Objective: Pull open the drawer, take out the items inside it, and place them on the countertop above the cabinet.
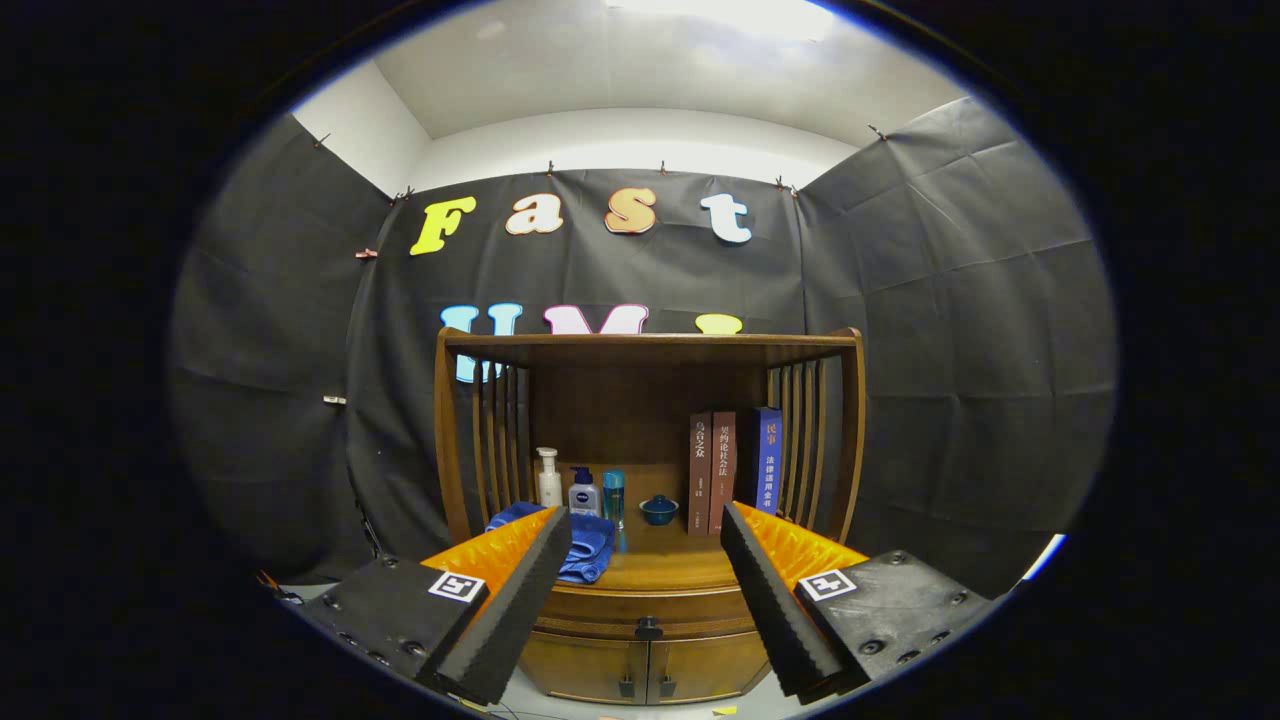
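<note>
A wooden cabinet (648, 590) stands straight ahead, beyond my fingers. Its drawer (648, 610) is closed, with a small dark knob (649, 629) at its middle, between and below my fingertips. The countertop (665, 560) above the drawer carries a folded blue cloth (588, 545), a white pump bottle (548, 478), a second pump bottle (584, 492), a teal tube (613, 494), a small blue lidded bowl (659, 510) and three upright books (735, 468). My gripper (645, 535) is open, fingers wide apart, holding nothing. What is inside the drawer is hidden.
Two lower cabinet doors (645, 668) with dark handles sit under the drawer. Slatted wooden side rails (805, 440) and a top shelf (650, 342) frame the countertop. Black cloth walls surround the cabinet. A pale floor lies below.
</note>
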